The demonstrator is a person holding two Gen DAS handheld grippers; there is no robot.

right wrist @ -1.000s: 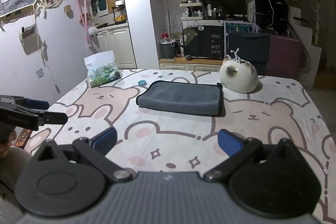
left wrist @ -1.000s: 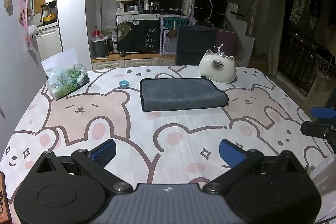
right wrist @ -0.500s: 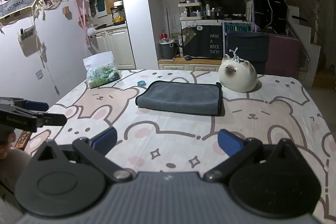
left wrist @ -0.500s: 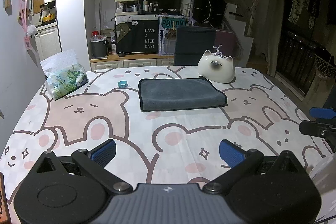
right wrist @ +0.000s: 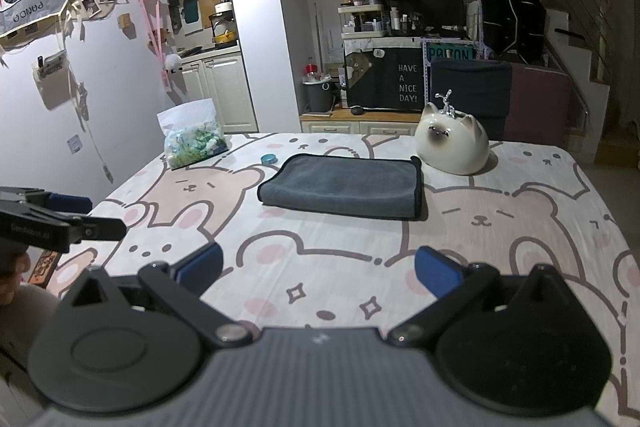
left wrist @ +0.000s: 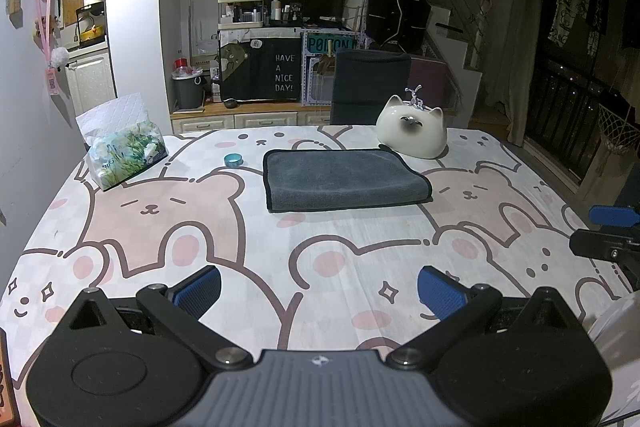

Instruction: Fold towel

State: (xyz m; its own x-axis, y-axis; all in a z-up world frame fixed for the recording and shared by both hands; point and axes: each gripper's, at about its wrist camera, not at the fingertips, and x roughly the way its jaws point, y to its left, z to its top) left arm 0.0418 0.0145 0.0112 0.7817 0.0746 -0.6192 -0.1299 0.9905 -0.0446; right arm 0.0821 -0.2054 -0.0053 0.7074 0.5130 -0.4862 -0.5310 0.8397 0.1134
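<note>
Towel: we see the grey towel [left wrist: 344,179] lying folded flat on the far half of the desk [left wrist: 280,251], its far right corner just beside the cat-shaped ceramic figure [left wrist: 412,133].
Left gripper: our left gripper [left wrist: 318,287] hangs over the near edge of the desk, its blue-padded fingers [left wrist: 198,289] spread wide and holding nothing, well apart from the towel.
Right gripper: our right gripper [right wrist: 316,269] is likewise wide and unloaded, over the near edge.
Other things: a small teal ring [left wrist: 233,159] lies left of the towel; a tissue pack [left wrist: 122,151] stands at the far left.
</note>
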